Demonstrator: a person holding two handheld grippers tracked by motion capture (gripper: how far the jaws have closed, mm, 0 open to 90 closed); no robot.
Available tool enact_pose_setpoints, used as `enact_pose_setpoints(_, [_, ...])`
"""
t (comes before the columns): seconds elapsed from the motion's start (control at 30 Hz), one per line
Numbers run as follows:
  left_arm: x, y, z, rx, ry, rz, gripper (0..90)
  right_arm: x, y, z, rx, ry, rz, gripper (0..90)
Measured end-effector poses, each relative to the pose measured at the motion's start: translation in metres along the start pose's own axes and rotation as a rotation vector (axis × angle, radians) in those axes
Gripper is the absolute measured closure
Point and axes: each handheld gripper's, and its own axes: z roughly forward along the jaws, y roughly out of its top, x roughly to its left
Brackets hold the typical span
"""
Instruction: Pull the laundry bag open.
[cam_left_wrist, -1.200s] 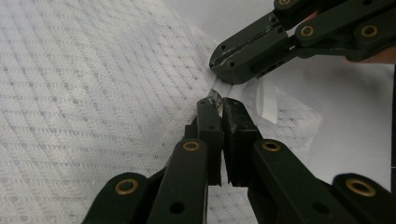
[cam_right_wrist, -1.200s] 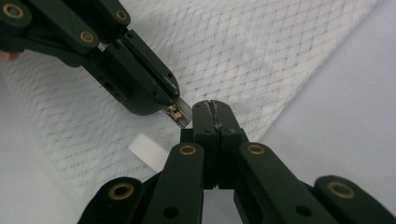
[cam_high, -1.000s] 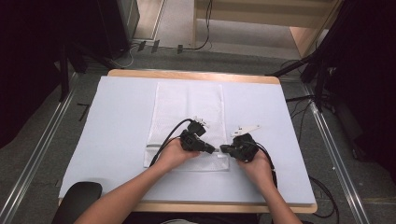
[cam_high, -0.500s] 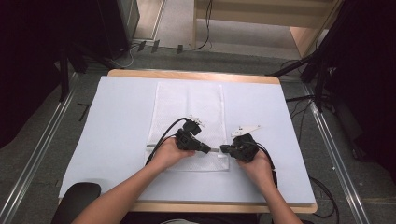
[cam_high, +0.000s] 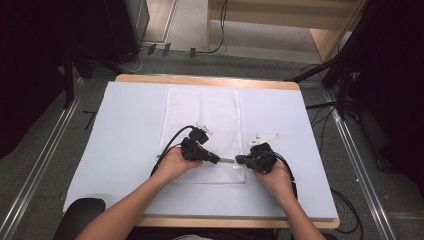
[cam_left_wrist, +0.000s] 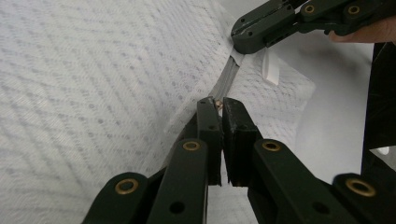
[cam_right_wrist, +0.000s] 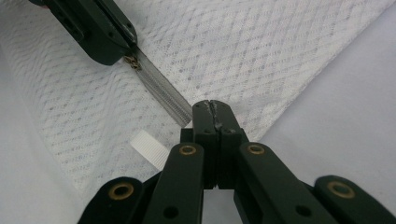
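pinching the zipper pull (cam_left_wrist: 217, 103), the left gripper (cam_left_wrist: 217, 106) is facing the right gripper (cam_right_wrist: 212, 108), which is clamping the zipper (cam_right_wrist: 161, 88) end straight ahead along the zipper's length.

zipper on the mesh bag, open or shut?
Partly closed: teeth meshed between the right gripper and the slider held by the left gripper.

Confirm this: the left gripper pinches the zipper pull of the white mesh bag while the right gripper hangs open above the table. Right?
Not quite. The right gripper is shut on the zipper's end, as the right gripper view shows. The left gripper does pinch the zipper pull of the white mesh bag.
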Motion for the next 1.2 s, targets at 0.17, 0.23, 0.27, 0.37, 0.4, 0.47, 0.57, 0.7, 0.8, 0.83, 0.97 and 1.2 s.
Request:
enact_pose_setpoints(0.17, [0.004, -0.004, -0.006, -0.003, -0.004, -0.018, 87.9, 0.0, 0.0, 0.0, 0.002, 0.001, -0.003, 90.0])
enact_pose_setpoints(0.23, [0.005, -0.005, -0.008, -0.003, -0.004, -0.02, 87.9, 0.001, 0.001, 0.0, 0.005, 0.0, -0.001, 90.0])
enact_pose_setpoints(0.27, [0.006, -0.006, -0.009, -0.001, 0.0, -0.02, 87.9, 0.0, 0.001, 0.0, 0.004, 0.002, -0.004, 90.0])
enact_pose_setpoints(0.37, [0.008, -0.008, -0.013, -0.004, -0.002, -0.028, 87.9, -0.001, 0.001, 0.0, 0.001, 0.006, -0.007, 90.0])
enact_pose_setpoints(0.4, [0.009, -0.009, -0.014, -0.008, -0.002, -0.033, 87.9, -0.001, 0.001, 0.0, 0.002, 0.006, -0.008, 90.0])
enact_pose_setpoints(0.47, [0.01, -0.01, -0.017, -0.009, -0.004, -0.037, 87.9, -0.001, 0.001, 0.0, 0.003, 0.009, -0.008, 90.0])
enact_pose_setpoints(0.57, [0.012, -0.013, -0.02, -0.01, -0.004, -0.043, 87.9, -0.002, 0.001, 0.0, 0.004, 0.011, -0.008, 90.0])
enact_pose_setpoints(0.7, [0.014, -0.016, -0.025, -0.013, -0.003, -0.047, 87.9, -0.002, 0.002, 0.0, 0.007, 0.013, -0.01, 90.0])
enact_pose_setpoints(0.8, [0.015, -0.019, -0.029, -0.016, 0.003, -0.057, 87.9, -0.001, 0.002, 0.0, 0.015, 0.011, -0.012, 90.0])
enact_pose_setpoints(0.83, [0.016, -0.019, -0.03, -0.018, 0.003, -0.059, 87.8, -0.001, 0.002, 0.0, 0.015, 0.012, -0.012, 90.0])
enact_pose_setpoints(0.97, [0.018, -0.023, -0.036, -0.022, 0.003, -0.069, 87.9, -0.002, 0.002, 0.0, 0.013, 0.02, -0.013, 90.0])
enact_pose_setpoints(1.2, [0.022, -0.03, -0.044, -0.026, 0.005, -0.084, 87.8, -0.003, 0.002, 0.001, 0.013, 0.027, -0.024, 90.0])
